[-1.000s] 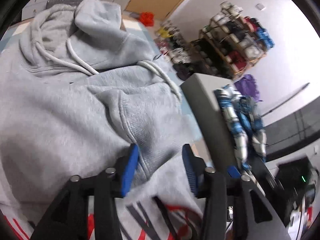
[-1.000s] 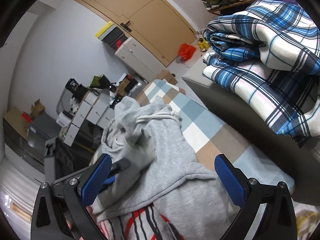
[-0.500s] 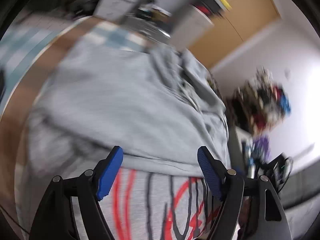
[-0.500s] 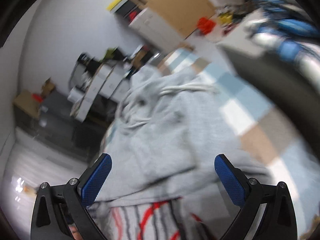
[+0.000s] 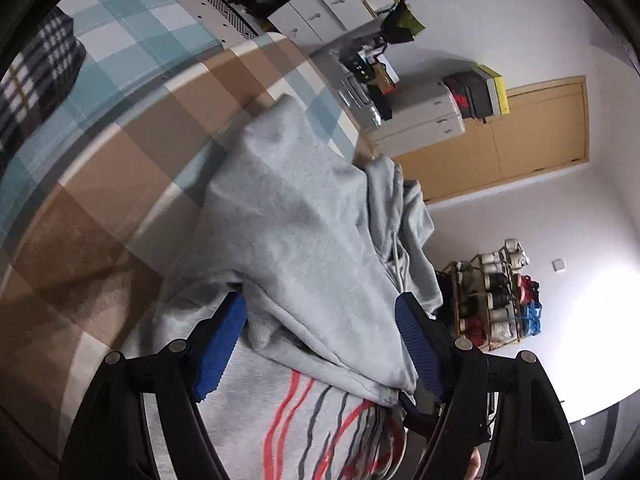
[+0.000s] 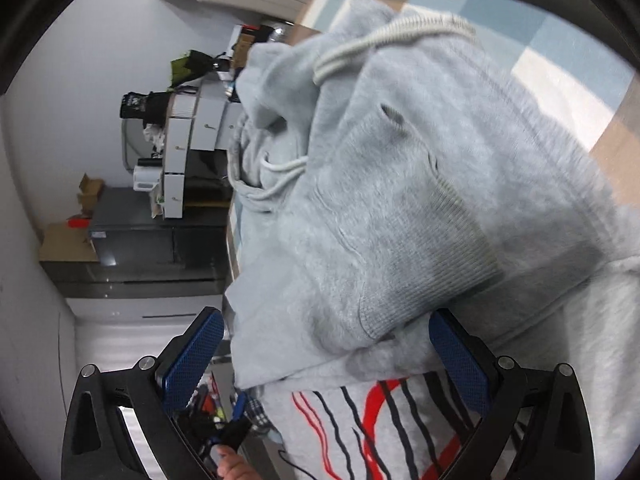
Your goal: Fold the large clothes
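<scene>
The left tongs [image 5: 320, 344] are standing wide apart over the grey hoodie [image 5: 304, 216], which is lying on a checked blanket [image 5: 120, 152].

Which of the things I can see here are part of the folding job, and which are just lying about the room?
Part of the job:
- grey hoodie, sleeves folded in
- left tongs, open over it
- right tongs, open over it
- checked cover it lies on

Just lying about:
- shoe rack
- white drawers
- wooden door
- dark checked cloth
</scene>
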Tool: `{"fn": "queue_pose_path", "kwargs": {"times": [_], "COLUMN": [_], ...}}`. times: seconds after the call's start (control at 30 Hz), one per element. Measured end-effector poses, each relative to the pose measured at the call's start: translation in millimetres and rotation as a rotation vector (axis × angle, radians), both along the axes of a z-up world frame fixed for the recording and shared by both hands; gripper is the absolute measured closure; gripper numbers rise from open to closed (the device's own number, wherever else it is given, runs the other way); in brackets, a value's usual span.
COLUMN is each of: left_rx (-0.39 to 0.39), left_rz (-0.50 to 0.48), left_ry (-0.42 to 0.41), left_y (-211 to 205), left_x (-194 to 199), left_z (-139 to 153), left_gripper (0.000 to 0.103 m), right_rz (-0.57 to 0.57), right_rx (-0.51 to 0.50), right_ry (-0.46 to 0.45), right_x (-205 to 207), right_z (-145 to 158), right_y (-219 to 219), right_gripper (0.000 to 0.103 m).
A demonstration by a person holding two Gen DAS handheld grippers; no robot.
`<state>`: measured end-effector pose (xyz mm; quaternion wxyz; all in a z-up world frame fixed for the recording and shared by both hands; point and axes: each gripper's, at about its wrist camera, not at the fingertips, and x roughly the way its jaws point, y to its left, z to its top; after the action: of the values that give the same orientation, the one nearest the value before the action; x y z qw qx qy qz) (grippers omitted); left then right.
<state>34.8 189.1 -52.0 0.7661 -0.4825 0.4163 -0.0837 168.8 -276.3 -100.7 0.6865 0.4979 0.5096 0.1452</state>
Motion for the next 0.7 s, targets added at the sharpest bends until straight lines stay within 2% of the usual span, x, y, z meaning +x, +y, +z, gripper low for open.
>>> {"fn": "queue_pose_path", "kwargs": {"times": [0.1,0.17,0.23,0.27,0.33,0.4,0.47,0.53,0.63,0.7], "left_rx": [0.008,-0.023,-0.045,-0.047,-0.05,-0.046,-0.052,-0.052,0.003,0.05], "left_rz": [0.086,0.086,0.084,0.078,0.088,0.09,0.079,0.057,0.012,0.008], "left_ry": [0.015,0.022,0.032,0.035,0.043,0.052,0.059,0.072,0.035,0.011], "left_y": [24,27,30,32,35,35,33,29,21,17], "left_x": [-13,-7,-4,-3,-3,-2,-1,-1,0,0], "left_z": [-5,-10,-15,-16,-17,-18,-20,-19,-7,-1], "left_gripper": [0.03,0.03,0.03,0.03,0.03,0.03,0.03,0.03,0.03,0.03], "right_rz": [-0.025,-0.021,-0.005,-0.002,-0.002,-0.001,-0.012,-0.018,-0.044,-0.05], "right_rx": [-0.034,-0.079,-0.115,-0.16,-0.208,-0.245,-0.248,-0.226,-0.3,-0.354], "right_ry": [0.017,0.017,-0.022,-0.046,-0.065,-0.062,-0.08,-0.136,-0.27,-0.321], "right_x": [12,20,26,30,32,34,34,32,21,13], "right_z": [-2,0,8,13,17,17,18,26,58,72], "right_y": [4,10,16,19,21,22,17,12,5,3], "right_gripper": [0.0,0.0,0.003,0.009,0.031,0.067,0.083,0.09,0.091,0.092]}}
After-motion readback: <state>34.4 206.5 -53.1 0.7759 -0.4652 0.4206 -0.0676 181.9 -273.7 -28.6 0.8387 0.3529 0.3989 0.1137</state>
